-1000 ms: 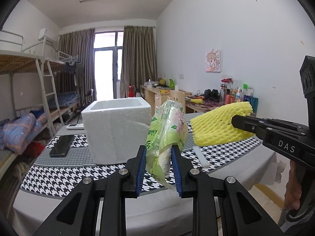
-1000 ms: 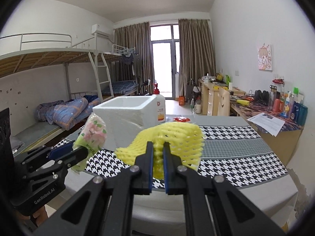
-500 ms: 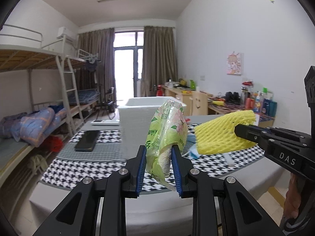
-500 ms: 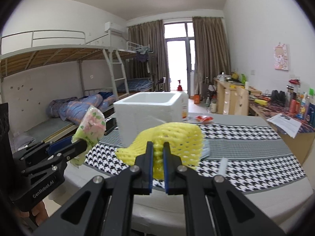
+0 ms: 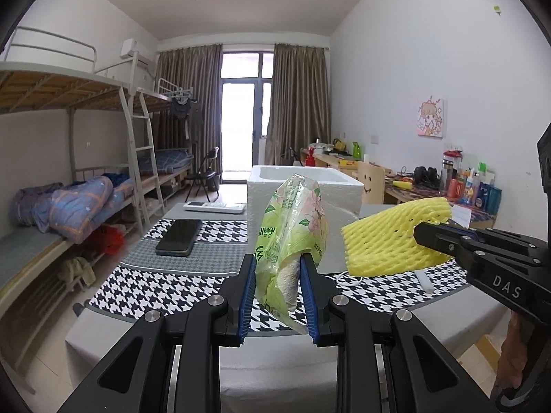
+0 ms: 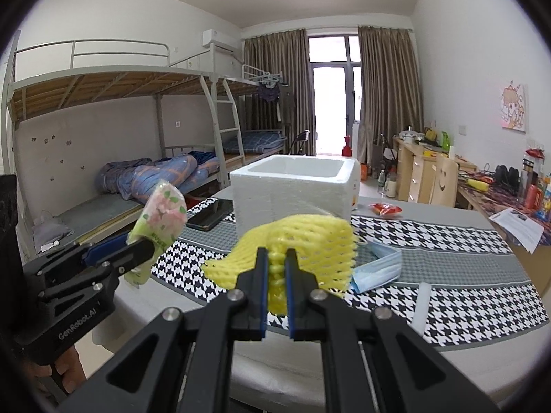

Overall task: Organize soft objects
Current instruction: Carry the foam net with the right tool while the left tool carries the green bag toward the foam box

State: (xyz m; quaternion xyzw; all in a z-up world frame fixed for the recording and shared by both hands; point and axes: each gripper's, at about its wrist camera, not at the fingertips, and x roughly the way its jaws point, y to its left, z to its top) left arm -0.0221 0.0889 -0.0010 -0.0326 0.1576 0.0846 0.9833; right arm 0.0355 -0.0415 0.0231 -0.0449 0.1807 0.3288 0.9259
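My left gripper (image 5: 277,268) is shut on a green flowered tissue pack (image 5: 291,227), held upright in the air before the table's near edge. My right gripper (image 6: 275,261) is shut on a yellow foam fruit net (image 6: 303,241), also held above the table. From the left wrist view the yellow foam net (image 5: 392,241) hangs to the right in the right gripper (image 5: 422,232). From the right wrist view the tissue pack (image 6: 160,213) sticks up at the left in the left gripper (image 6: 137,244). A white foam box (image 6: 292,192) stands open-topped behind both, on the houndstooth cloth.
On the table (image 6: 447,289) lie a blue face mask (image 6: 377,270), a white stick (image 6: 420,304), a red packet (image 6: 385,209), a dark phone (image 5: 179,237) and a white remote (image 5: 215,207). Bunk beds (image 5: 86,186) stand left, a cluttered desk (image 5: 458,189) right.
Both views have swung and drawn back from the table: the foam box looks smaller and sits more centred behind the held items. Both grips are unchanged.
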